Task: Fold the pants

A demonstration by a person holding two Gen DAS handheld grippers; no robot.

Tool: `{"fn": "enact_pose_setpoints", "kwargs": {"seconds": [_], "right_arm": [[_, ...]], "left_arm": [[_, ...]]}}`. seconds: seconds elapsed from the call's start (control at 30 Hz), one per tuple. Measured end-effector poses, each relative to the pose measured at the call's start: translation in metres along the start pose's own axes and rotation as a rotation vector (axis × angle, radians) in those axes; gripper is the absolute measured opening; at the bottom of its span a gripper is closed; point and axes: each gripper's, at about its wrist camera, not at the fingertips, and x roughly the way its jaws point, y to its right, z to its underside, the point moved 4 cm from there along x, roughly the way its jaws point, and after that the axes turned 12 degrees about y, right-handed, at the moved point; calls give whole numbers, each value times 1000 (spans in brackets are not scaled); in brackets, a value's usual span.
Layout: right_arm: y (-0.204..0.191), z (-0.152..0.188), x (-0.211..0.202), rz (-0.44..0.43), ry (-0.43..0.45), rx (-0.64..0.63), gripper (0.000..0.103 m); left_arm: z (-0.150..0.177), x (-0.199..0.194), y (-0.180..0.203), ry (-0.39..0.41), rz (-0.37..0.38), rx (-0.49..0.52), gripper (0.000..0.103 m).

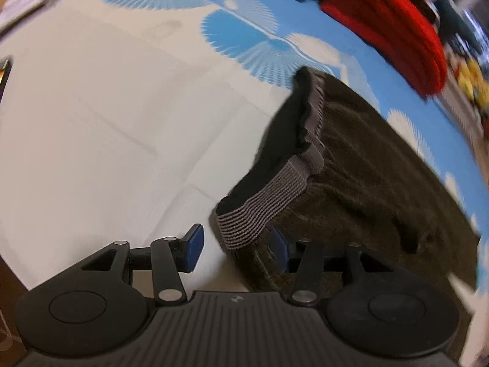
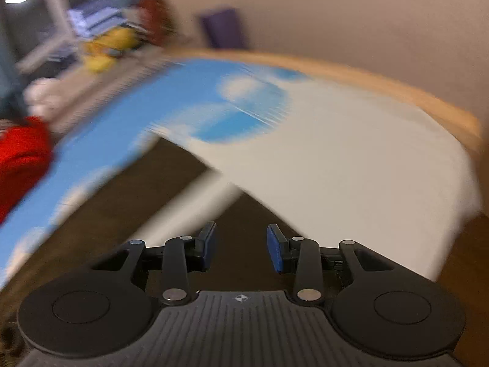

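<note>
No words, numbers or brand names can be read in either view; the only sign is a small pale emblem stamped on the ribbed body of the left tool [image 1: 235, 250] and of the right tool [image 2: 241, 247]; too small to make out.

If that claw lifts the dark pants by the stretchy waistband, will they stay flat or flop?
Probably flop: the pants already lie in soft wrinkles on the bed sheet. The ribbed waistband looks ruffled and would likely stretch and sag.
</note>
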Motion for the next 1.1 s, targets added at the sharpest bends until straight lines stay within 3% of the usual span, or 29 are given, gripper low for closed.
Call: {"fn": "enact_pose_setpoints", "kwargs": {"seconds": [0.13, 0.3, 0.47, 0.53, 0.6, 0.67, 0.7, 0.73, 0.8, 0.93, 1.07, 1.1], "right_arm": [[60, 25, 21, 75, -163, 217, 39], [86, 48, 41, 196, -295, 294, 41], [70, 54, 47, 215, -292, 224, 41], [66, 51, 51, 222, -277, 183, 24], [66, 48, 55, 224, -264, 173, 19], [67, 41, 54, 220, -236, 187, 16], [67, 36, 51, 216, -207, 195, 16], [69, 30, 48, 212, -171, 214, 16], [70, 23, 45, 199, -123, 251, 16], [70, 24, 45, 195, -126, 240, 16], [67, 35, 52, 222, -208, 163, 21], [70, 38, 53, 240, -222, 150, 22]], "left_arm": [[3, 2, -6, -23, -26, -88, 66], [8, 24, 3, -77, -56, -59, 70], [11, 43, 6, -108, -77, -61, 70], [12, 48, 7, -118, -85, -56, 69], [14, 53, 8, -125, -86, -38, 68], [15, 55, 10, -126, -81, -10, 50], [16, 55, 12, -127, -60, 2, 29], [16, 54, 14, -123, -47, 8, 25], [15, 43, 17, -84, -46, 39, 19], [7, 11, 14, 7, 4, 3, 17], [19, 24, 8, -91, -46, 22, 20], [18, 22, 7, -81, -71, 32, 20]]}}
